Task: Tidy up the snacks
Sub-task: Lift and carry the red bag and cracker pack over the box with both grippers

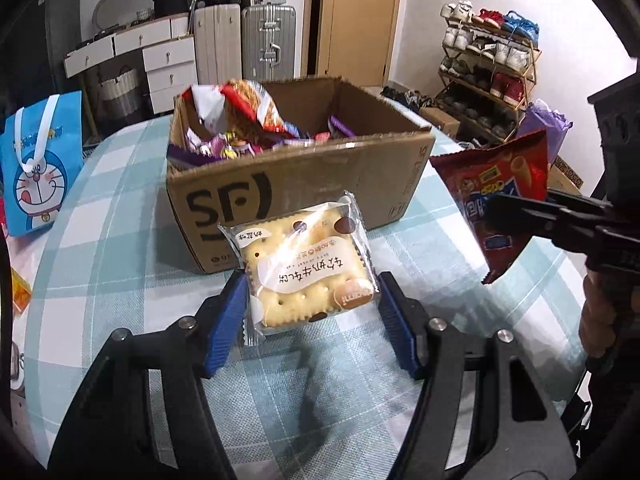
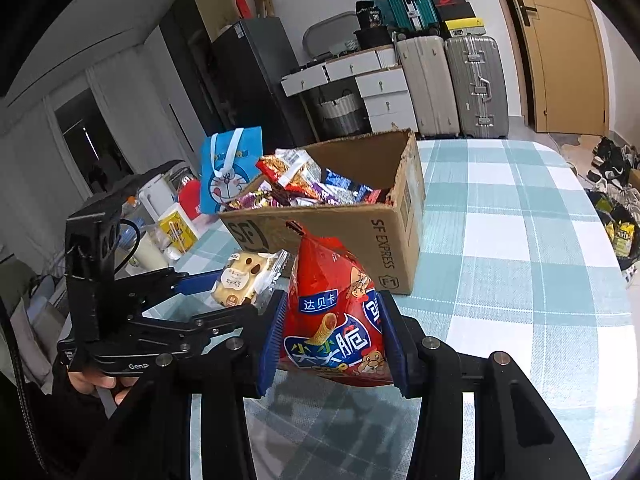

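An open cardboard box [image 1: 304, 184] with several snack packets inside stands on the checked table; it also shows in the right wrist view [image 2: 380, 236]. My left gripper [image 1: 312, 296] is shut on a clear-wrapped cracker packet [image 1: 304, 264] and holds it above the table just in front of the box. The packet also shows in the right wrist view [image 2: 240, 276]. My right gripper [image 2: 332, 340] is shut on a red crisp bag [image 2: 336, 320], held upright near the box's front right corner. The bag and gripper also show in the left wrist view [image 1: 500, 192].
A blue Doraemon gift bag [image 1: 38, 164] stands left of the box. Bottles and packets [image 2: 172, 228] crowd the table's left edge. The checked tablecloth [image 2: 500, 240] stretches to the right. Suitcases, drawers and a shoe rack [image 1: 488, 68] stand behind.
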`<state>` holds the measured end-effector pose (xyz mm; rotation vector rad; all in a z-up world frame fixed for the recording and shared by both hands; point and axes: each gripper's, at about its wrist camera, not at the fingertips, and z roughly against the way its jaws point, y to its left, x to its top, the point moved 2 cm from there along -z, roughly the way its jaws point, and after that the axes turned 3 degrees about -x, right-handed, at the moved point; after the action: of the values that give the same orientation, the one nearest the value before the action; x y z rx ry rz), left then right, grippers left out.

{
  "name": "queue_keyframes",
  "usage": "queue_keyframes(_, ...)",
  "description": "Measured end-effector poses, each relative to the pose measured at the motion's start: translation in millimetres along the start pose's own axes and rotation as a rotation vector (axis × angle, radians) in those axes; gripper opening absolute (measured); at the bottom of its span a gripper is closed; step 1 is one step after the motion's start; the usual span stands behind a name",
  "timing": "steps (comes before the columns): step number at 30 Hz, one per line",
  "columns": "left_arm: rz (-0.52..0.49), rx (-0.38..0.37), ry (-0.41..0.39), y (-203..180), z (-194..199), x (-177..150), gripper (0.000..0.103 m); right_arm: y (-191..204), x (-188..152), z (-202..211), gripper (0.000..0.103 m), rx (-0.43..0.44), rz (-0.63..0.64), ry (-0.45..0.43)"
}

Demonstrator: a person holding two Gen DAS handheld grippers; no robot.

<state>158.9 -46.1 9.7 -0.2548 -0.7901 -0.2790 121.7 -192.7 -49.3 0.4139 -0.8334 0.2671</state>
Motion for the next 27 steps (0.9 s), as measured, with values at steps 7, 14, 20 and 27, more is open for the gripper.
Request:
queue_keyframes(7, 0.004, -0.004, -0.048, -4.7, 28.0, 8.2, 0.062, -2.7, 5.5, 6.4, 0.045, 0.005, -0.016, -0.035)
queue_keyframes(14, 0.018, 0.001, -0.097, -4.8, 57.2, 16.4, 0.062, -3.3, 10.1, 11.4, 0.045, 0.006, -0.029, -0.065)
queue_keyframes(20, 0.036, 0.006, -0.117, 2.3, 73.9, 17.1, 0.062, -2.5, 16.0, 16.0, 0.045, 0.004, -0.037, -0.091)
queue_keyframes(27, 0.06, 0.02, -0.15, 14.4, 91.1, 28.2, 0.062, 0.9, 31.5, 21.4, 0.045, 0.002, -0.029, -0.128)
